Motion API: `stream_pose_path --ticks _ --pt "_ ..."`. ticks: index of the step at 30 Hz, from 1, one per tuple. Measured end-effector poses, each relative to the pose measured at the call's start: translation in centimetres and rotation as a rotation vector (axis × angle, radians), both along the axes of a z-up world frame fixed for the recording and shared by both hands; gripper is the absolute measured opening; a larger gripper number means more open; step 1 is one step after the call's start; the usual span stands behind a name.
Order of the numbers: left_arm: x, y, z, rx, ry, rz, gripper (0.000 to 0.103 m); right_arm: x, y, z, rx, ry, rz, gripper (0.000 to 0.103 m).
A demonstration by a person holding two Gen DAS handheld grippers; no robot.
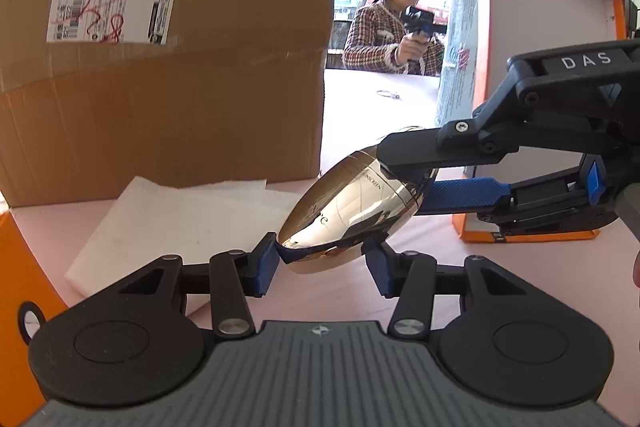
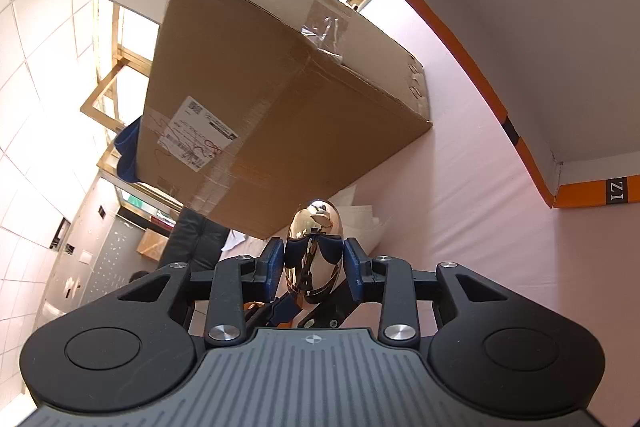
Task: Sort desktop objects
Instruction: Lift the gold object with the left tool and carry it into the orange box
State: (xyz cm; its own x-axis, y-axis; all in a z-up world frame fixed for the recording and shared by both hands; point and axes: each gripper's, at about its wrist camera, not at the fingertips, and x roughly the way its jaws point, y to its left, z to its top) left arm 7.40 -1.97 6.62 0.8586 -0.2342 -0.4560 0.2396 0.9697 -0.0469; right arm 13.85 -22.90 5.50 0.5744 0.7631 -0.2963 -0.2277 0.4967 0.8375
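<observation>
Gold, mirror-polished and egg-shaped, the sunscreen bottle (image 1: 352,211) hangs above the pink worktop (image 1: 520,267), and I judge it hard, light and very slippery, so I'd grip across its widest girth, not the tapering ends. My right gripper (image 2: 313,263) has its blue fingers (image 2: 356,267) clamped on the bottle's flanks, while my left gripper (image 1: 322,261) has its fingers touching the rounded end, though I can't tell whether they're really squeezing. Close by sit the cardboard box (image 1: 168,67), a white tissue (image 1: 172,223) and an orange-edged box (image 1: 532,27), so there's little room to swing.

Bright window backlight, strong fisheye bending
</observation>
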Motion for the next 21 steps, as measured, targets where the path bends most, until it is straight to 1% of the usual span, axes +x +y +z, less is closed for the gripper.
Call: stream_pose_path --ticks 3,5,8,10,12,15,19,21 --pt "-0.7 0.1 2.2 -0.011 -0.035 -0.015 0.044 -1.5 -0.2 2.0 0.019 -0.038 -0.002 0.030" --pt "-1.9 0.9 3.4 -0.014 -0.055 -0.019 0.044 -2.4 0.1 3.2 0.028 -0.058 0.004 0.030" --pt "-3.8 3.1 5.0 -0.025 -0.079 -0.012 0.044 -3.8 1.9 5.3 0.016 -0.086 0.024 0.030" --pt "-5.3 5.2 6.1 -0.042 -0.096 0.004 0.044 -4.7 3.9 6.8 -0.006 -0.114 0.043 0.030" --pt "-6.7 8.0 6.8 -0.051 -0.109 0.027 0.044 -5.5 6.7 8.3 -0.029 -0.145 0.070 0.030" --pt "-8.9 12.7 7.1 -0.058 -0.115 0.071 0.044 -6.4 11.5 9.7 -0.059 -0.173 0.126 0.030" --pt "-10.7 18.5 6.3 -0.049 -0.075 0.146 0.044 -6.4 18.7 9.3 -0.084 -0.168 0.210 0.030" --pt "-11.3 20.9 5.8 -0.027 -0.046 0.185 0.044 -6.1 21.9 8.7 -0.088 -0.149 0.250 0.030"
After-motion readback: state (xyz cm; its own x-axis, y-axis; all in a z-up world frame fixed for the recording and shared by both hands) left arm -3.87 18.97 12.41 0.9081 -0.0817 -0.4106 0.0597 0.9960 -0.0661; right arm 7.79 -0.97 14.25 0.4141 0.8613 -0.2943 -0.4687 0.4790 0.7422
